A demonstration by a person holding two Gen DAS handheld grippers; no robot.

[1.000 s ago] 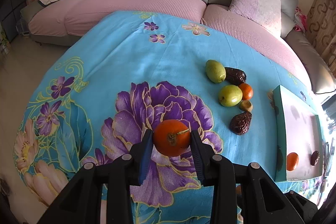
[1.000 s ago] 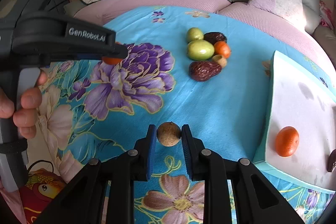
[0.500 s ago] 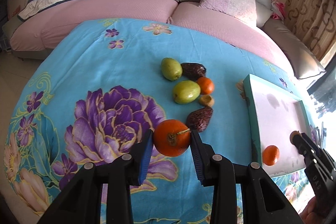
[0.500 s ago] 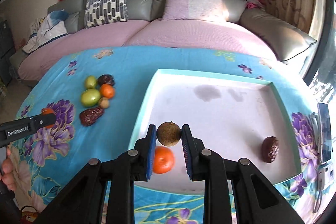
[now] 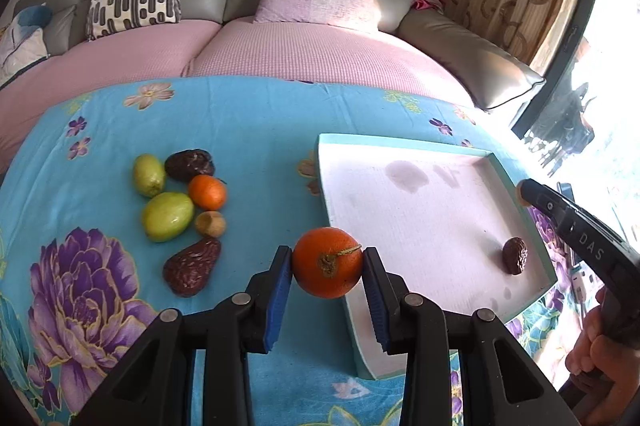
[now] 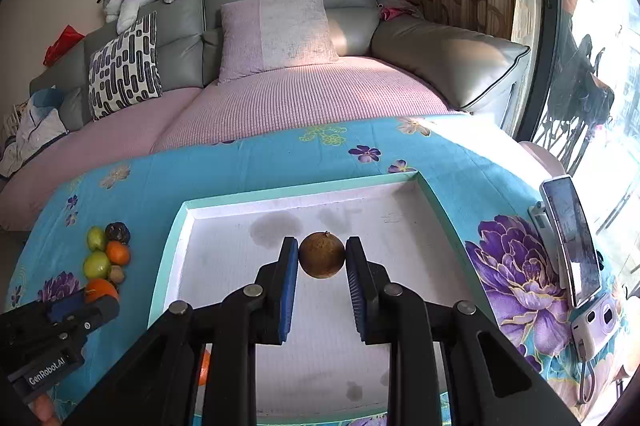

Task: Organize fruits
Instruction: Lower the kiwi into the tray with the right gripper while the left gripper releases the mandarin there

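Observation:
My left gripper (image 5: pixel 326 266) is shut on an orange tangerine (image 5: pixel 327 262), held over the near left rim of the white tray (image 5: pixel 420 226) with its teal border. My right gripper (image 6: pixel 322 258) is shut on a round brown longan (image 6: pixel 322 255) above the middle of the tray (image 6: pixel 240 254). One dark date (image 5: pixel 515 255) lies in the tray at the right. On the cloth left of the tray sit two green fruits (image 5: pixel 168 215), an orange tangerine (image 5: pixel 207 192), a small brown longan (image 5: pixel 210 223) and two dark dates (image 5: pixel 193 266).
A blue floral cloth (image 5: pixel 248 130) covers the table, with a grey and pink sofa (image 5: pixel 304 46) behind it. A phone on a stand (image 6: pixel 568 230) and a small camera (image 6: pixel 596 322) stand right of the tray. A hand (image 5: pixel 600 354) holds the right gripper's handle.
Both grippers have swung right, each still holding its fruit. The left one now reaches the tray's left rim; the right one has gone further in over the tray's middle.

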